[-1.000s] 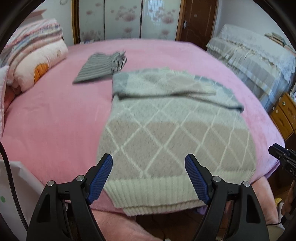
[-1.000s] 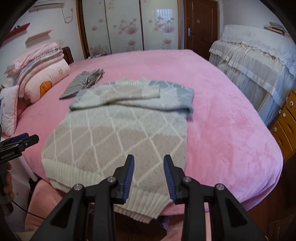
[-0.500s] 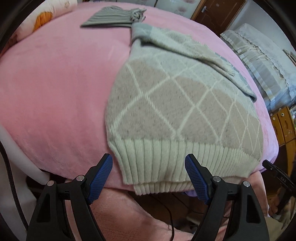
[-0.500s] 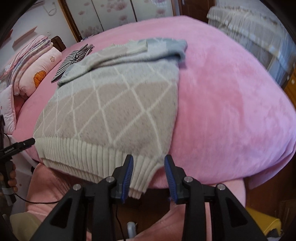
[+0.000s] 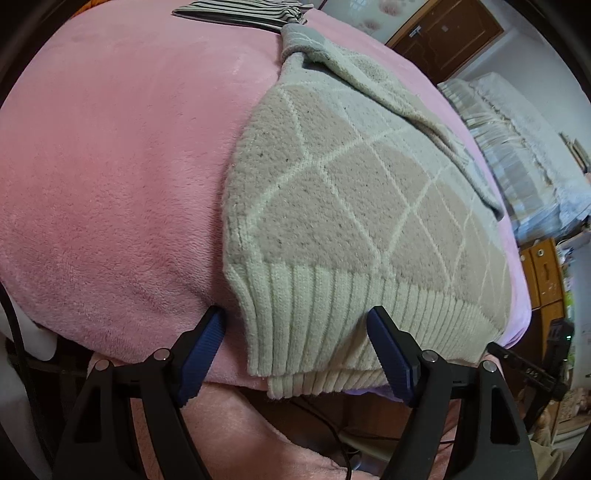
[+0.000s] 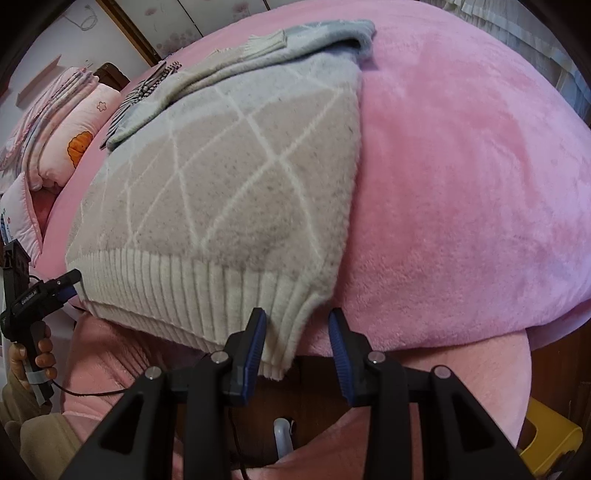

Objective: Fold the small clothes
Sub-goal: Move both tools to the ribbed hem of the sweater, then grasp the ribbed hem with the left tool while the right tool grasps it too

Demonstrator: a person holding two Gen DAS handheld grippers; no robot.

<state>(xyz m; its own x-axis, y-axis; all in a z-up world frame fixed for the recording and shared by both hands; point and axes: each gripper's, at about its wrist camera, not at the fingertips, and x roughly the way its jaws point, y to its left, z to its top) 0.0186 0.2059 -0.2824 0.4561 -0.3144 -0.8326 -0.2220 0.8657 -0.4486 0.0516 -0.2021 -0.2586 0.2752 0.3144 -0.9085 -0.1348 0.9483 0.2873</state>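
Note:
A grey and beige sweater (image 5: 362, 206) with white diamond lines lies flat on the pink bed (image 5: 122, 177), sleeves folded across its top. Its cream ribbed hem (image 5: 332, 317) hangs over the bed's near edge. My left gripper (image 5: 295, 326) is open, with the hem's left corner between its blue pads and touching neither. In the right wrist view the sweater (image 6: 236, 177) fills the middle. My right gripper (image 6: 297, 326) stands open around the hem's right corner (image 6: 284, 332), its left pad close against the knit. A hand holds the left gripper (image 6: 48, 291) at the far left.
A folded striped garment (image 5: 240, 13) lies beyond the sweater. Pink pillows (image 6: 74, 147) are stacked at the bed's left. A wooden cabinet (image 5: 543, 273) and a cloth-covered piece of furniture (image 5: 517, 147) stand to the right. Below the bed edge a yellow stool (image 6: 546, 439) and cables show.
Both grippers have dropped and tipped downward toward the bed's near edge. The hem corners, earlier ahead of the fingers, now sit between the jaws of each gripper.

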